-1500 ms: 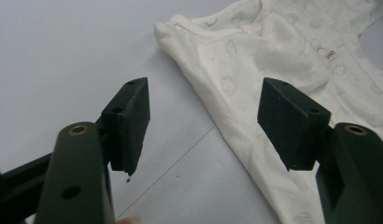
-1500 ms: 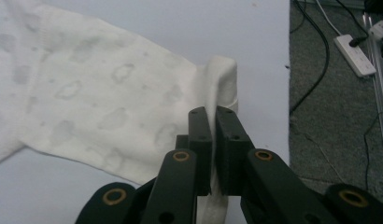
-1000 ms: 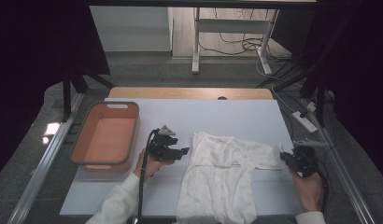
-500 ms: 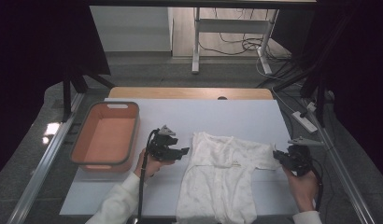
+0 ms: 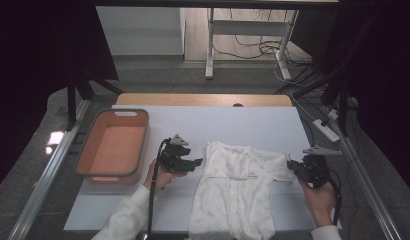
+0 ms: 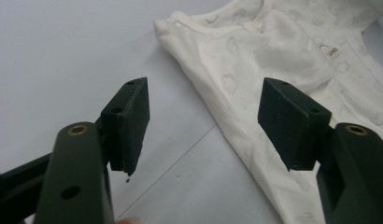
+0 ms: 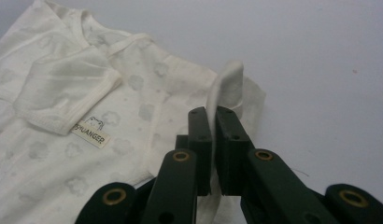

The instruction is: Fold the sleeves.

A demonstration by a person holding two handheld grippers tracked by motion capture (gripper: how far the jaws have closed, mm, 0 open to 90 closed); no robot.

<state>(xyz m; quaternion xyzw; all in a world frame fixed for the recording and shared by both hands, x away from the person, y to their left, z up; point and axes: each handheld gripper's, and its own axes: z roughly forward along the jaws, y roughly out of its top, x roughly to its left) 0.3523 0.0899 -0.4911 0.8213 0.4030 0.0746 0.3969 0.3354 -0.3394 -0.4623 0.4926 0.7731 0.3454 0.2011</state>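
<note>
High view shows a white baby romper (image 5: 238, 195) lying flat on the white table (image 5: 243, 127), near the front edge and right of centre, with an orange tub (image 5: 113, 147) well apart at the left. The right gripper (image 5: 295, 167) sits at the garment's right sleeve; in the right gripper view its jaws are pressed together on a fold of the sleeve (image 7: 227, 86), which stands up above them. The left gripper (image 5: 195, 162) waits just beside the romper's left edge, and in the left gripper view its jaws stand wide apart over bare table and the cloth's border, holding nothing.

The step in hand looks like folding that sleeve inward. To do it well, I'd lift only a little, carry the sleeve across toward the chest in one smooth sweep so the body doesn't drag, and let the free gripper pin the far side if the cloth starts to slide.

A small sewn label (image 7: 91, 132) on the chest flap reads roughly "PIUANGER"; the first letters are unclear.
</note>
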